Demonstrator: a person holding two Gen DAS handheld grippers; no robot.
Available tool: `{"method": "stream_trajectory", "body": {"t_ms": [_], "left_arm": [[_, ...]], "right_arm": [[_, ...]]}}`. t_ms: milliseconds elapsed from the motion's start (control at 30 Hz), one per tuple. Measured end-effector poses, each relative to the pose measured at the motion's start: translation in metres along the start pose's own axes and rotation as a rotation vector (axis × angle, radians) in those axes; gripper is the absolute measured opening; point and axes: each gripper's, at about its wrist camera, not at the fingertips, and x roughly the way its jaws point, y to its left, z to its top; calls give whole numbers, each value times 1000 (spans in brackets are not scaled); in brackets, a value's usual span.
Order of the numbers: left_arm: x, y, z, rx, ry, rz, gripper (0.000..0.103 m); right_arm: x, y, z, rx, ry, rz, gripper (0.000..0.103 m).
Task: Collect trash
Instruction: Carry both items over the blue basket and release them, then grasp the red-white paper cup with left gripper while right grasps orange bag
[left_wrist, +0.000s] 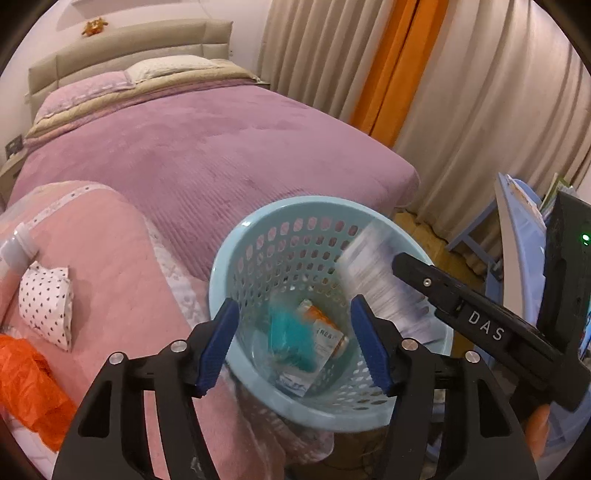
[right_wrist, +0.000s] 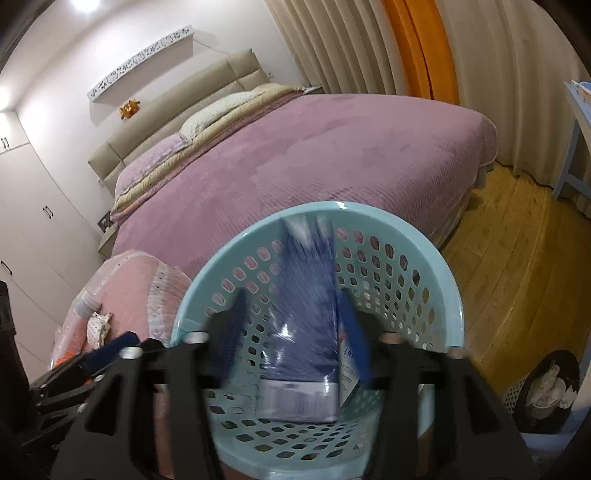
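Both tools hung over the pale blue perforated basket (left_wrist: 280, 258), which sat by the near corner of the bed (left_wrist: 207, 147) with its purple cover. The left tool (left_wrist: 291, 347) stood with its blue pads well apart and nothing between them, aimed straight into the basket. Down at the bottom lay a teal scrap (left_wrist: 291, 336) and an orange-and-white carton (left_wrist: 325, 332). The right tool (right_wrist: 291, 332) was spread too, and a blue-and-white packet (right_wrist: 306, 295), badly blurred, showed between its pads above the basket's floor; whether the pads pressed it could not be told. In the left wrist view that tool's black finger reached in over the basket's right rim. To the left, on a pink bundle (left_wrist: 103, 258), lay a polka-dot pouch (left_wrist: 46, 299) and an orange plastic bag (left_wrist: 26, 384). A dark bin (right_wrist: 546, 395) with white waste stood on the wooden floor (right_wrist: 517, 258) to the right.
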Motion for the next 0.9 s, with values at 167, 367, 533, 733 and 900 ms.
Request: {"method": "stream_trajectory", "body": {"t_ms": [167,367,533,733,900], "left_arm": [[-14,6,-5,-14,-24,-15,67],[-46,11,-9,-10,-89,-15,67],[-80,14,-12,-17,-153,-5,67],[-135,27,-27,-15,-270,83,71],[-182,65,-55,-109,-373,179,74]], "right_arm": [[-4,-11,5,-24,-19,-50,59],[-17,-6,4,-43,-41,-37,59],[-34,25,-1,-115,-64,-7,59],[-55,75,-10,-227,-112,52,59],[-68,112,-23,-306,-131,133,59]]}}
